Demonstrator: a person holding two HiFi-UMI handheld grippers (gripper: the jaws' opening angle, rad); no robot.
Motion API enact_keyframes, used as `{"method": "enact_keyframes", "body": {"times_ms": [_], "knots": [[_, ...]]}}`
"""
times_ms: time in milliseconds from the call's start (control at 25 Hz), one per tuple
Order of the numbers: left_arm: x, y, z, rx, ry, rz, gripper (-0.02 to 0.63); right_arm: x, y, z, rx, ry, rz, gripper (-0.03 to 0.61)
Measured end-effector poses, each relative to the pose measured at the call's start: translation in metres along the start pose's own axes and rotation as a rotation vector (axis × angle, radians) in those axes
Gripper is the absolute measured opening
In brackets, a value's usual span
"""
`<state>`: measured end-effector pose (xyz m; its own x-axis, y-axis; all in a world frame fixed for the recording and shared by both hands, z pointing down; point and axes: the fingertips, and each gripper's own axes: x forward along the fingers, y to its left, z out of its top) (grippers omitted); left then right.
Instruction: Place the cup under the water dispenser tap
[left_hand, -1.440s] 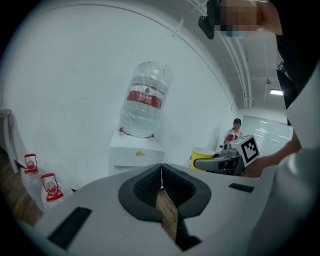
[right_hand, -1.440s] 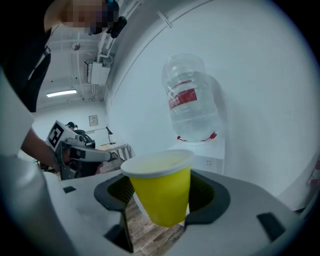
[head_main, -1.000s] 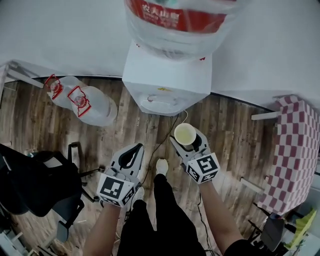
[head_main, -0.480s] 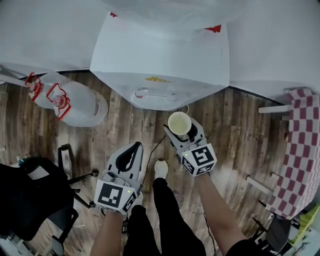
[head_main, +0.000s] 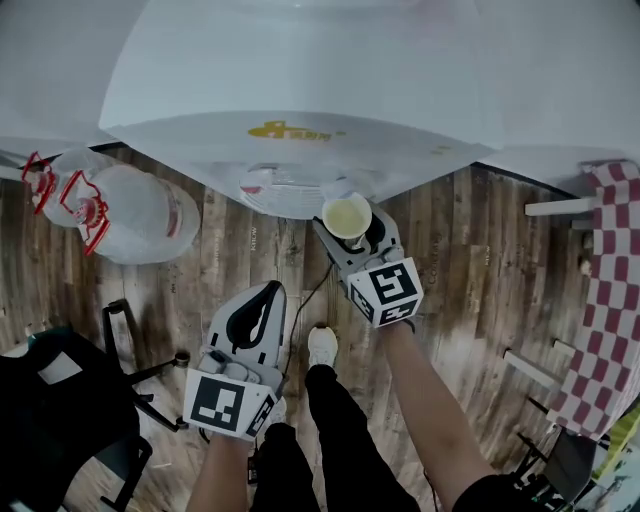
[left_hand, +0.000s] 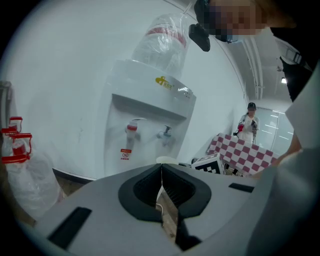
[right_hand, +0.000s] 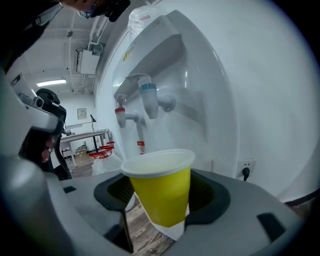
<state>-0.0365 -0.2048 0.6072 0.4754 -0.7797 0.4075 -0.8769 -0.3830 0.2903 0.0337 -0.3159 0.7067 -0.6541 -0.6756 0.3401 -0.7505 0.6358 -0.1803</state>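
A yellow paper cup (right_hand: 159, 192) with a white rim stands upright between the jaws of my right gripper (right_hand: 157, 200), which is shut on it. In the head view the cup (head_main: 346, 215) and right gripper (head_main: 352, 232) sit just at the front edge of the white water dispenser (head_main: 300, 90), near its drip tray (head_main: 285, 190). The blue tap (right_hand: 148, 93) and red tap (right_hand: 120, 113) hang ahead of the cup and above it. My left gripper (head_main: 268, 292) is lower left, shut and empty; its jaws (left_hand: 161, 170) meet in a line. The dispenser (left_hand: 145, 125) faces it.
Two large water bottles (head_main: 130, 212) with red handles lie on the wood floor at left. A black office chair (head_main: 60, 400) is at lower left, a checked tablecloth (head_main: 610, 300) at right. A cable (head_main: 305, 295) runs over the floor; a wall socket (right_hand: 245, 170) is beside the dispenser.
Both grippers have sunk and come closer to the dispenser, which now fills the top of the head view. The cup has reached the dispenser's front edge. The left gripper stays shut.
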Motion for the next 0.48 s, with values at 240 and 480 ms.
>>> {"method": "enact_keyframes", "body": {"times_ms": [240, 480], "knots": [[0.003, 0.012, -0.023, -0.008, 0.021, 0.01, 0.015, 0.019, -0.005, -0.013, -0.003, -0.022, -0.005, 0.288], [0.002, 0.014, -0.033, -0.009, 0.033, -0.004, 0.014, 0.029, -0.005, -0.011, -0.006, -0.067, -0.015, 0.288]]}}
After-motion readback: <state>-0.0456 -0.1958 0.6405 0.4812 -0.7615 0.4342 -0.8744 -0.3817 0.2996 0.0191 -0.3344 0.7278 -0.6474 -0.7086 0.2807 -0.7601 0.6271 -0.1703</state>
